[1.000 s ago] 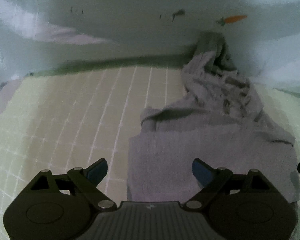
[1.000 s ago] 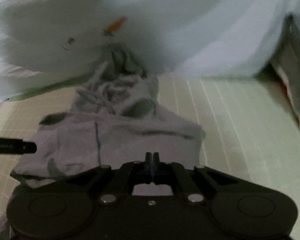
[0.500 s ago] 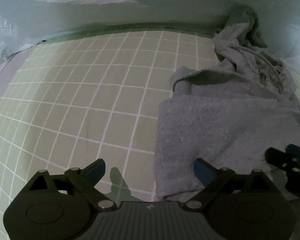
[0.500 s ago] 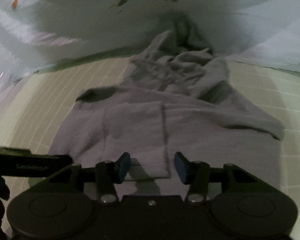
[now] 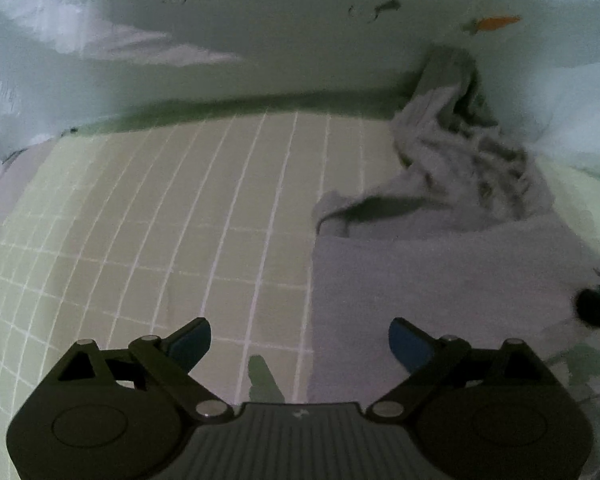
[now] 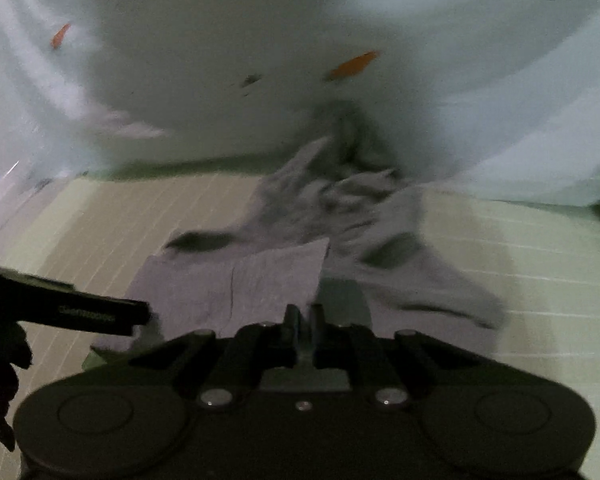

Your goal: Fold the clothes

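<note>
While the pale quilt (image 5: 300,60) with its small orange carrot prints (image 5: 498,23) fills the back of both views, we see the checked green sheet (image 5: 180,220) spread flat below it, crossed by thin white lines. On that sheet lies the grey garment (image 5: 440,272), the thing we are folding: its near part is flat and smooth, and its far end is crumpled into a heap that leans up against the quilt. From the right wrist view the same grey garment (image 6: 268,280) sits in the middle of the sheet, with one flap of it lifted up toward the camera.

Our left gripper (image 5: 300,338) hangs over the garment's left edge with its blue-tipped jaws wide apart; one fingertip is above bare sheet, the other above grey cloth, and nothing is pinched between them. Our right gripper (image 6: 304,314) has its jaws drawn together on the raised flap of the garment, a thin layer of cloth between the pads. That view is blurred. At its left edge a dark arm of the left gripper reaches in over the cloth.
</note>
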`<state>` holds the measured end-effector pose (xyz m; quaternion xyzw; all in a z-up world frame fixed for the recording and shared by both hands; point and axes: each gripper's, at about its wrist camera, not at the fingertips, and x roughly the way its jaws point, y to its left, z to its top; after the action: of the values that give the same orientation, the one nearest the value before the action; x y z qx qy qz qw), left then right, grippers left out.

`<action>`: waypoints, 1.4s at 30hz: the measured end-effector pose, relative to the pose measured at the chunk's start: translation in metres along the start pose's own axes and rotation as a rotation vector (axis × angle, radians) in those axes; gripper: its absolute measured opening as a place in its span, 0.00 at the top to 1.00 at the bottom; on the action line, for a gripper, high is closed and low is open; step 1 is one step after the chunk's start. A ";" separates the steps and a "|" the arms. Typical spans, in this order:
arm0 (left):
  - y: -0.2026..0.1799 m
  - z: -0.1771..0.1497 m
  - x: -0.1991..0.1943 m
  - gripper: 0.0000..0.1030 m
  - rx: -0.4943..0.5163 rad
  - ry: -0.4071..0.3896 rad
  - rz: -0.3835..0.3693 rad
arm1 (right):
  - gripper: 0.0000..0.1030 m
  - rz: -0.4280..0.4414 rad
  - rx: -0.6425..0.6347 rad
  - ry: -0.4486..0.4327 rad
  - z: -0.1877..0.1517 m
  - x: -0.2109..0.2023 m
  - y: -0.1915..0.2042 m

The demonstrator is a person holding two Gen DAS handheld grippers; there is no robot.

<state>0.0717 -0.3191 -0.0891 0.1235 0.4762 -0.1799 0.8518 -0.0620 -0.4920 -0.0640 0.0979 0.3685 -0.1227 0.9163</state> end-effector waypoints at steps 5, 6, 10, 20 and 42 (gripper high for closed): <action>-0.010 -0.011 0.013 0.07 0.016 0.054 -0.006 | 0.94 -0.172 0.089 0.069 -0.014 -0.003 -0.044; -0.012 -0.015 0.018 0.07 0.013 0.079 -0.011 | 0.93 -0.186 0.123 0.104 -0.019 0.002 -0.054; -0.013 -0.025 0.027 0.07 0.016 0.119 -0.015 | 0.89 -0.190 0.181 0.178 -0.037 0.016 -0.069; 0.013 0.010 0.014 0.07 -0.115 0.041 -0.054 | 0.41 -0.178 0.236 0.083 -0.009 0.023 -0.087; -0.026 0.102 0.074 0.89 -0.245 -0.060 -0.337 | 0.92 -0.103 0.198 -0.011 0.079 0.098 -0.089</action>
<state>0.1743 -0.3950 -0.1008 -0.0679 0.4829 -0.2642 0.8321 0.0311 -0.6129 -0.0842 0.1681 0.3542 -0.2057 0.8966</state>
